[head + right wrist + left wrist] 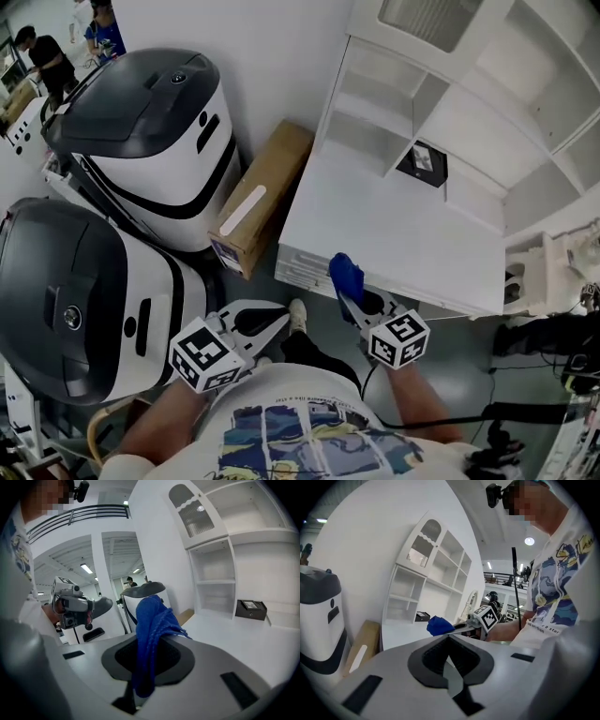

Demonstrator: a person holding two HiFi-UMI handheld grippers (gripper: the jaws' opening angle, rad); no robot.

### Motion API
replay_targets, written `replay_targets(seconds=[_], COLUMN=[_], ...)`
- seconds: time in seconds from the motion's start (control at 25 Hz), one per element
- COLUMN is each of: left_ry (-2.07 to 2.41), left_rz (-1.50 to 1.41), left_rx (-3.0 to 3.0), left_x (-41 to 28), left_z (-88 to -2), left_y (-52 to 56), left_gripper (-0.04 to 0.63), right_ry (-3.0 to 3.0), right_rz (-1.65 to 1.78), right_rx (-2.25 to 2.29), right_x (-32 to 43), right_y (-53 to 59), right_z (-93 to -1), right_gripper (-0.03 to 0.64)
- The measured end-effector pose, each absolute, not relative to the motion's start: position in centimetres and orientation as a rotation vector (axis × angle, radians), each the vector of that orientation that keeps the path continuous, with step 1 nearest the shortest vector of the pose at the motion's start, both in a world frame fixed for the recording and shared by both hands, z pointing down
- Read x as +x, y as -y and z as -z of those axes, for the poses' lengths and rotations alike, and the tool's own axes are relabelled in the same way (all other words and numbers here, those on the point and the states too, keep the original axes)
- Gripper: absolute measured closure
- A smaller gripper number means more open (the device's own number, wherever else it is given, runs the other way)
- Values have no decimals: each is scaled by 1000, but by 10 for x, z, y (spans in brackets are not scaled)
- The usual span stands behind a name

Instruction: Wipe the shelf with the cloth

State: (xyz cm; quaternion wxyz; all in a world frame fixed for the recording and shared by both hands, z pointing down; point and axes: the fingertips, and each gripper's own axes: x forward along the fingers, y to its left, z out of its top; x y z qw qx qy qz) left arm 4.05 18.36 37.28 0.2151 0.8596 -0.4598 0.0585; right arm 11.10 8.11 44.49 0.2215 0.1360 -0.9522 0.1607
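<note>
The white shelf unit [403,220] has a flat worktop and open compartments behind it. A blue cloth [345,274] is bunched between the jaws of my right gripper [350,292], which is shut on it at the worktop's near edge. In the right gripper view the cloth [151,625] hangs out of the shut jaws, with the shelf [220,588] ahead. My left gripper [267,322] is lower left of the worktop, off the shelf, jaws together and holding nothing. The left gripper view shows the cloth [438,625] and the right gripper [461,626] over the worktop.
A small black box [422,161] sits in a lower shelf compartment. A cardboard box [262,197] leans beside the unit's left side. Two large white-and-black machines [155,131] [75,300] stand at left. Cables [544,375] lie on the floor at right. People [42,56] stand far back left.
</note>
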Motion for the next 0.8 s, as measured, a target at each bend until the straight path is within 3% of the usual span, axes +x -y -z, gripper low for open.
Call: replay_targets(seconds=[0.8], left_ry=[1390], left_rz=[-194], left_rx=[2297], left_x=[1], left_z=[-364], left_y=[0], left_gripper=[592], right_ry=[2686], right_rz=[112], right_rx=[191], right_x=[-22], right_y=[161], right_z=[-445], right_gripper=[548])
